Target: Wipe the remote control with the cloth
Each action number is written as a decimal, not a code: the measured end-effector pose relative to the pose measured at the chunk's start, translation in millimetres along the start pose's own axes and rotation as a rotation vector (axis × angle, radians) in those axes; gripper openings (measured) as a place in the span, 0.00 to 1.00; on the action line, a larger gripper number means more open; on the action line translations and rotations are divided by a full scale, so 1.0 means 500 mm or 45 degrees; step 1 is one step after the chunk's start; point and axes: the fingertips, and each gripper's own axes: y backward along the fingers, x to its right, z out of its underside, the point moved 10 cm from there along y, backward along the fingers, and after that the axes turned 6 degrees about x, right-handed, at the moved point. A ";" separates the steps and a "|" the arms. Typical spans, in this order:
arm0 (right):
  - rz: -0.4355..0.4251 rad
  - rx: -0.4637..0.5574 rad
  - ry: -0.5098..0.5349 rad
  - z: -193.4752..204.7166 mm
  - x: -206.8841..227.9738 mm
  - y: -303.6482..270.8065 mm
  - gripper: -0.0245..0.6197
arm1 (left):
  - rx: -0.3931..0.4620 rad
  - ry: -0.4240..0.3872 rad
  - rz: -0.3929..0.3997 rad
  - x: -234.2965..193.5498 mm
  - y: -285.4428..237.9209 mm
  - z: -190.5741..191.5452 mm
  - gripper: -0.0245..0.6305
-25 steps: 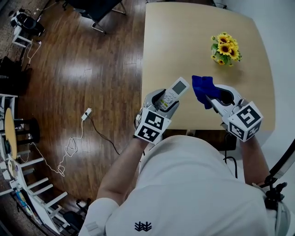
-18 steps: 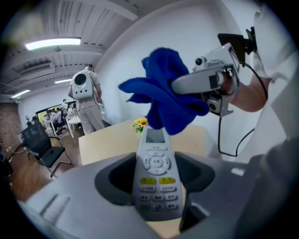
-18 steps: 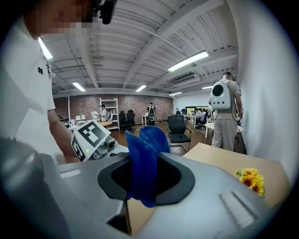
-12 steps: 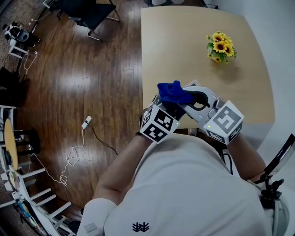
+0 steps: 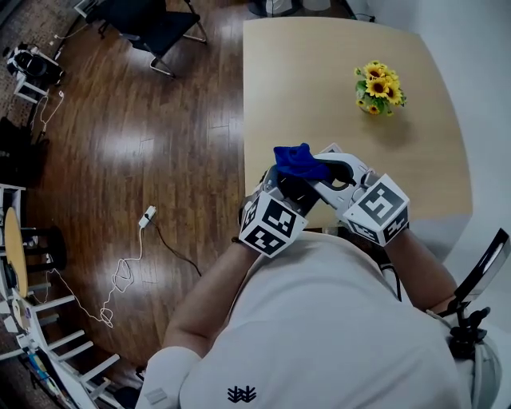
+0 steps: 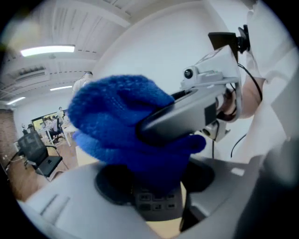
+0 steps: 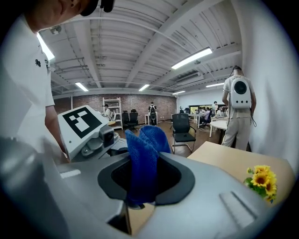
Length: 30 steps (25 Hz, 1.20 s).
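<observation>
My left gripper is shut on the remote control; its button end shows between the jaws in the left gripper view. The blue cloth lies over the remote's upper part and hides it in the head view. My right gripper is shut on that cloth, which stands up folded between its jaws. In the left gripper view the cloth bunches on the remote under the right gripper's dark jaw. Both grippers meet above the table's near edge.
A small bunch of sunflowers stands on the light wooden table at the far right. Left of the table is wood floor with a cable and plug and a chair. People stand in the room behind.
A second ago the grippers were apart and the remote showed in the left one. The right gripper has since swung left and laid the cloth over the remote; both hands rose slightly.
</observation>
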 end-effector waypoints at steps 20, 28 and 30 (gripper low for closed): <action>0.269 0.071 -0.018 -0.005 0.121 0.139 0.17 | 0.040 0.080 -0.097 0.041 0.013 0.029 0.46; -0.098 0.151 -0.064 -0.033 -0.018 0.068 0.17 | 0.075 0.068 -0.087 0.046 -0.007 0.010 0.46; -0.161 0.147 -0.086 -0.027 -0.041 0.054 0.17 | 0.082 0.057 -0.083 0.048 -0.008 0.004 0.46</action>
